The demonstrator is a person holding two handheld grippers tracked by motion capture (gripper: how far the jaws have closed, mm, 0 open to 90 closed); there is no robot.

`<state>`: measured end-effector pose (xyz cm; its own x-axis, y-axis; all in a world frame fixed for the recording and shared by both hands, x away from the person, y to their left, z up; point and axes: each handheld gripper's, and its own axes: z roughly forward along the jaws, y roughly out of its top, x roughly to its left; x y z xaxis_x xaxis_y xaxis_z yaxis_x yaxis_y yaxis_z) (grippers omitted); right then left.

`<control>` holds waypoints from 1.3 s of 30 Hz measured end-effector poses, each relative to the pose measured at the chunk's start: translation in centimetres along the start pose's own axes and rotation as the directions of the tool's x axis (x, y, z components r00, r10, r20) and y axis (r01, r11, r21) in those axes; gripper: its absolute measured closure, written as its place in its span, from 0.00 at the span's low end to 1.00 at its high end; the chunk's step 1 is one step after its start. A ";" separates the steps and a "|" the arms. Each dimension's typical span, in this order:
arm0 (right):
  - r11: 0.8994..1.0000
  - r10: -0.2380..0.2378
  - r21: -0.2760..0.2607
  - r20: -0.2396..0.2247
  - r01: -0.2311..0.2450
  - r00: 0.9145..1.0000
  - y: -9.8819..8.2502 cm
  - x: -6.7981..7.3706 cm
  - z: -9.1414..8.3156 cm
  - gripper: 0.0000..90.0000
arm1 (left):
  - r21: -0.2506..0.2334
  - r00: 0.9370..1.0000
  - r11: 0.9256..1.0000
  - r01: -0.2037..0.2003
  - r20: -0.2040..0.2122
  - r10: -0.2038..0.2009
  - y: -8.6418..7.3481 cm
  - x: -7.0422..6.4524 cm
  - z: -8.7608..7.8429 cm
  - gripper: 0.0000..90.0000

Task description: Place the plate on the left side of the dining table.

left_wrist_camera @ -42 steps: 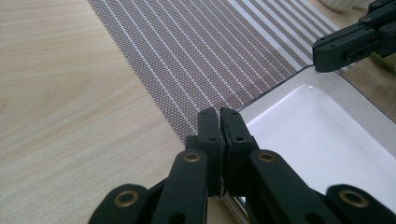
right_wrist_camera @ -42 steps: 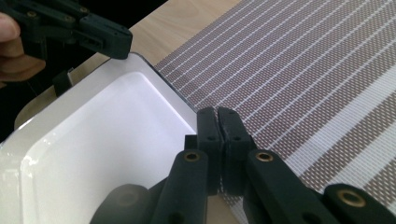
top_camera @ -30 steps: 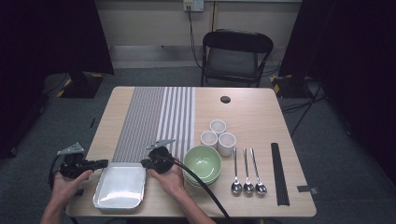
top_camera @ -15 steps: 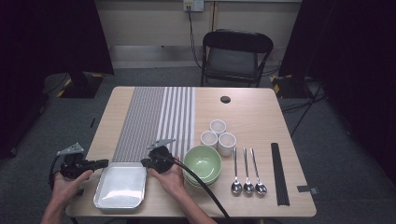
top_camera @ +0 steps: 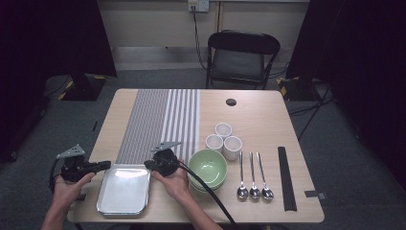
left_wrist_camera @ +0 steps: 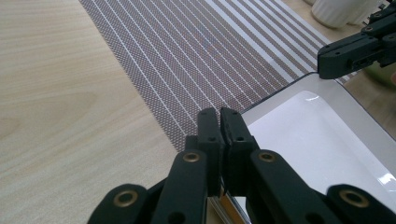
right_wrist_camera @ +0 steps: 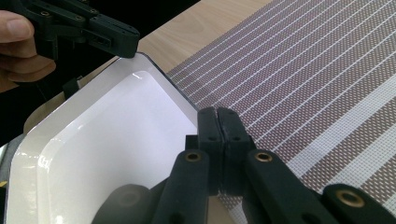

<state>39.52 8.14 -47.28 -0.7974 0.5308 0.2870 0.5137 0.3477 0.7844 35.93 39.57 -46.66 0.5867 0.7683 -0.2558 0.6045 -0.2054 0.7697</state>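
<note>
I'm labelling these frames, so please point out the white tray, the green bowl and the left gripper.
white tray (top_camera: 123, 189), high view, flat inner base.
green bowl (top_camera: 208, 166), high view, inside of the bowl.
left gripper (left_wrist_camera: 220, 122), left gripper view, between its shut jaw tips.

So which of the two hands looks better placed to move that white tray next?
Neither clearly; probably both. The left gripper sits shut at the white tray's far-left corner and the right gripper shut at its far-right corner, so a two-handed lift looks likely.
</note>
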 end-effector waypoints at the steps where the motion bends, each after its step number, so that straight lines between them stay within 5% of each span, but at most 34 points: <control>1: 1.000 -0.001 -0.001 0.000 0.001 1.000 0.0 0.0 0.0 0.99 | -0.003 1.000 1.000 0.002 0.001 -0.002 0.0 0.1 0.0 0.98; 6: 1.000 -0.008 0.008 0.007 0.008 1.000 -0.1 -0.1 0.3 0.90 | 0.006 1.000 1.000 -0.005 -0.014 0.005 0.1 -0.1 -0.1 0.98; 13: 1.000 -0.017 0.022 0.006 0.017 1.000 -0.3 0.1 0.7 0.97 | 0.004 1.000 1.000 -0.001 -0.006 0.001 0.1 -0.1 0.1 0.98; 17: 1.000 -0.021 0.002 -0.001 0.021 1.000 -0.1 0.3 0.4 0.98 | -0.052 1.000 0.999 0.002 0.025 -0.001 0.4 -0.1 -0.4 1.00; 22: 1.000 -0.018 0.004 0.007 0.018 1.000 0.0 0.2 0.6 0.98 | -0.026 1.000 1.000 -0.001 -0.010 0.001 0.4 -0.1 -0.1 0.94; 31: 1.000 -0.018 0.006 0.007 0.018 1.000 0.0 0.2 0.6 0.98 | 0.029 1.000 0.999 0.021 0.017 -0.021 -0.4 0.3 0.7 0.92; 39: 1.000 -0.017 0.006 0.007 0.017 1.000 0.0 0.3 0.6 0.98 | 0.026 1.000 1.000 0.003 0.015 -0.003 -0.3 0.3 0.5 0.96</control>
<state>39.51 8.73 -47.54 -0.8036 0.5305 0.2698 0.5021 0.3608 0.7859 36.17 39.53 -47.30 0.5928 0.7598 -0.2668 0.6199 -0.2191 0.7535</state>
